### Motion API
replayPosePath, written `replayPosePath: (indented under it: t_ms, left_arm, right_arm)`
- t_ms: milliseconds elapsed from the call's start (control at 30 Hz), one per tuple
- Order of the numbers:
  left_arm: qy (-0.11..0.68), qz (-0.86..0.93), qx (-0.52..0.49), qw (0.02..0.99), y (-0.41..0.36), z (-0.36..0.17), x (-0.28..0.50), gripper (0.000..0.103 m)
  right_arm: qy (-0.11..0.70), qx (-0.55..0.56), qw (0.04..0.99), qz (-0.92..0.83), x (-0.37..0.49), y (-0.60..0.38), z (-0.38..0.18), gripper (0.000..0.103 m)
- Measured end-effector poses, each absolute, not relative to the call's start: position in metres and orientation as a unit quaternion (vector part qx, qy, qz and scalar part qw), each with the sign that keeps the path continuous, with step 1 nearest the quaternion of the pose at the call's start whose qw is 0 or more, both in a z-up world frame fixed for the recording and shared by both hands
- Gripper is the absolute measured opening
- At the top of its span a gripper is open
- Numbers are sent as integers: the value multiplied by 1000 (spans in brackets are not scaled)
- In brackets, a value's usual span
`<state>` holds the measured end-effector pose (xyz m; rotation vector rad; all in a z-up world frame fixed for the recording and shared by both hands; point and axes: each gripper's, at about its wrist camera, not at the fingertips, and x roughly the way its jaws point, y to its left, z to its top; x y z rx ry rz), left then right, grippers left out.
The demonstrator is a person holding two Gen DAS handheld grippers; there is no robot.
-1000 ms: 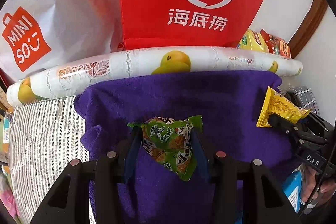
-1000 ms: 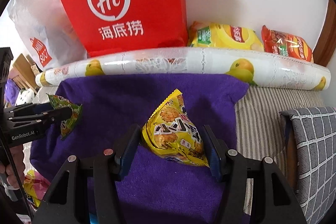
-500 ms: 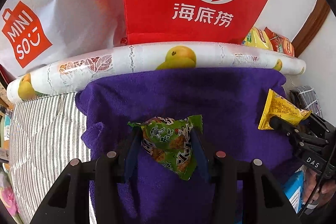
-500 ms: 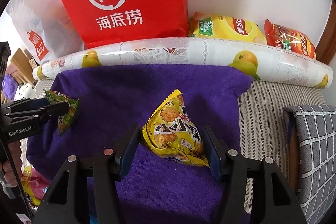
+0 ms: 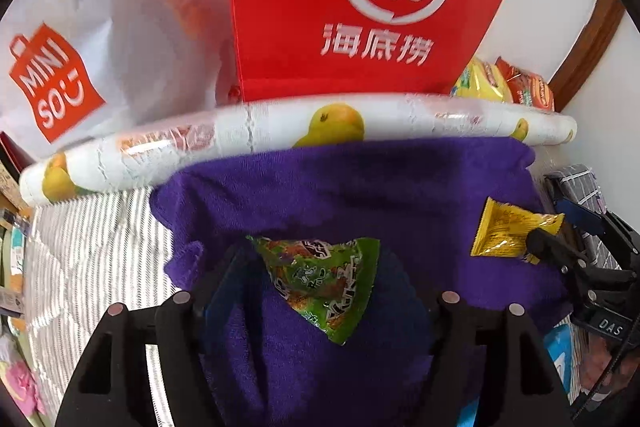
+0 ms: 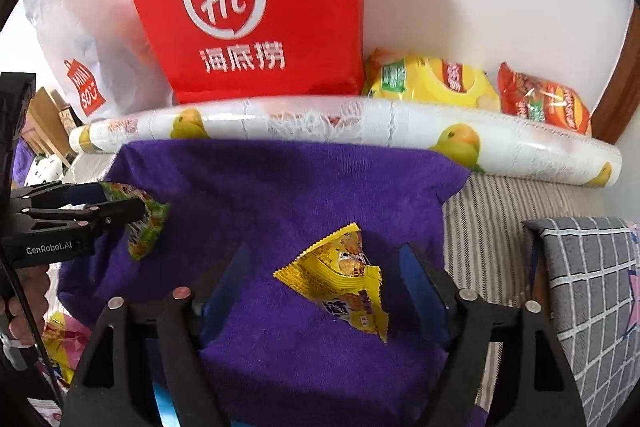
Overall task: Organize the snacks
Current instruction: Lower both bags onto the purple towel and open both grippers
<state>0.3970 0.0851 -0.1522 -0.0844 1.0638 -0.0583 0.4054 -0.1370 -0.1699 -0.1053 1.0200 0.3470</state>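
A green snack packet sits on the purple towel between the fingers of my left gripper. Its jaws are opening and the blue pads stand just off the packet. In the right wrist view a yellow snack packet lies tilted on the towel between the fingers of my right gripper. These jaws are opening too, with a clear gap on both sides. Each view shows the other gripper at its edge: the right one and the left one.
A red "Hi" bag and a white Miniso bag stand against the wall. A fruit-print roll lies behind the towel. Yellow and red chip bags lie at the back right. A grey checked cushion is on the right, on striped cloth.
Both pairs of jaws have spread apart and let go of their packets. The yellow packet has tipped over and dropped lower onto the towel. The green one has barely shifted.
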Motion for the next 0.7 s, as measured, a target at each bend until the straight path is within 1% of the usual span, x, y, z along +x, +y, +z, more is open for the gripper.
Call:
replayPosePath:
  t_ms: [33, 133, 367, 433, 567, 700]
  left_arm:
    - [504, -28, -40, 862, 86, -148, 395, 71]
    - [493, -31, -39, 869, 86, -136, 389, 74]
    - [474, -37, -43, 879, 88, -108, 372, 74]
    - [467, -31, -46, 883, 88, -98, 362, 74]
    - [455, -30, -62, 888, 86, -83, 337, 74]
    - [450, -30, -49, 891, 80, -72, 304, 74]
  right_arm:
    - [485, -48, 858, 162, 404, -138, -167, 84]
    - [481, -37, 862, 159, 396, -140, -157, 85]
    - [467, -57, 873, 130, 363, -139, -128, 88]
    - [457, -71, 879, 120, 349, -137, -117, 90]
    - [437, -86, 890, 98, 318, -136, -96, 91]
    - [414, -86, 900, 108, 285, -135, -79, 91]
